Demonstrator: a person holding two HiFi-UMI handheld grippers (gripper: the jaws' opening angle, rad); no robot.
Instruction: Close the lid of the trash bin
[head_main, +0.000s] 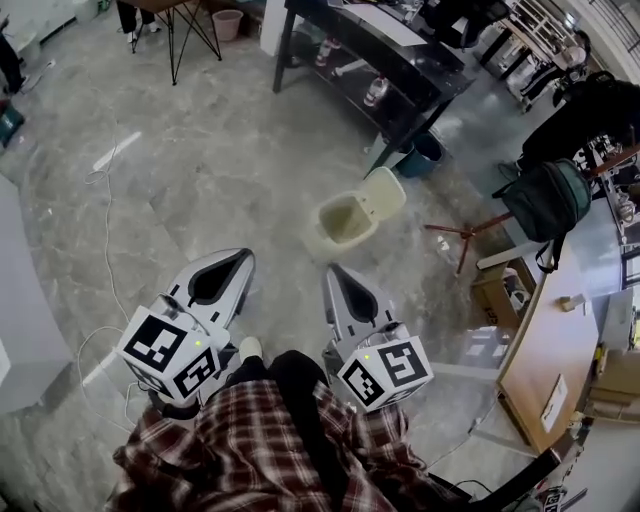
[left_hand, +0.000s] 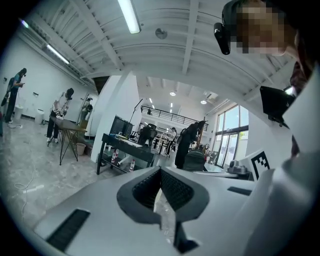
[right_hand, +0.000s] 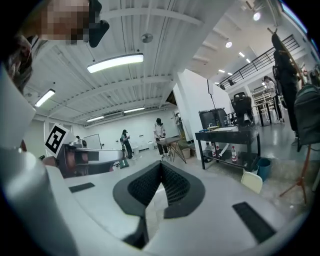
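Two tools, both mine: left gripper (head_main: 243, 258) and right gripper (head_main: 335, 270), jaws pressed together on nothing. One cream plastic trash bin (head_main: 342, 224) stood ahead, well apart, its flat lid (head_main: 386, 193) tipped back. Best practice, I judged: approach, then nudge the lid's top edge forward.

left gripper (head_main: 243, 258): jaws together, empty | right gripper (head_main: 335, 270): jaws together, empty
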